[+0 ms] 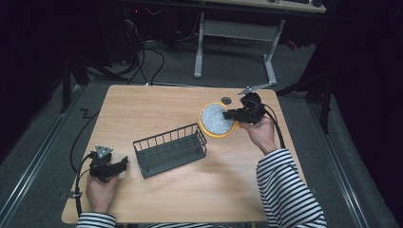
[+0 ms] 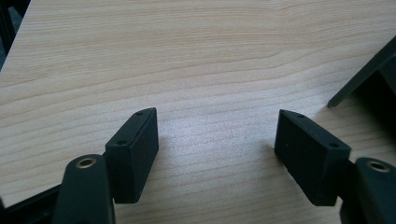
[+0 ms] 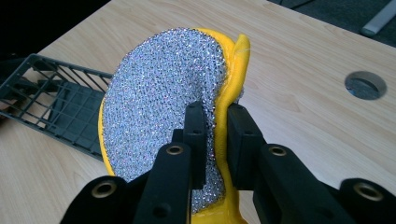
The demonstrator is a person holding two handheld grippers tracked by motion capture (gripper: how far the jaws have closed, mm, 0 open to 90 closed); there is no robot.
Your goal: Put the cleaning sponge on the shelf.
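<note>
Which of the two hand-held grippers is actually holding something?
The right hand-held gripper: its jaws pinch the yellow scouring pad. The left hand-held gripper stands open over bare table.

One sponge [image 1: 216, 119], one basket [image 1: 170, 150].

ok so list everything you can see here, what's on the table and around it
scouring pad: 1, silver mesh face with yellow back, clamped at its edge in the right gripper, lifted just right of the basket
wire basket: 1, dark grey, empty, table centre
table: 1, light wood, with a round cable hole near its far right edge
desk frame: 1, white legs, on the floor behind
left gripper: 1, black, jaws apart over bare wood, near left
right gripper: 1, black, shut on the pad
striped sleeves: 2, black and white, bottom edge
</note>
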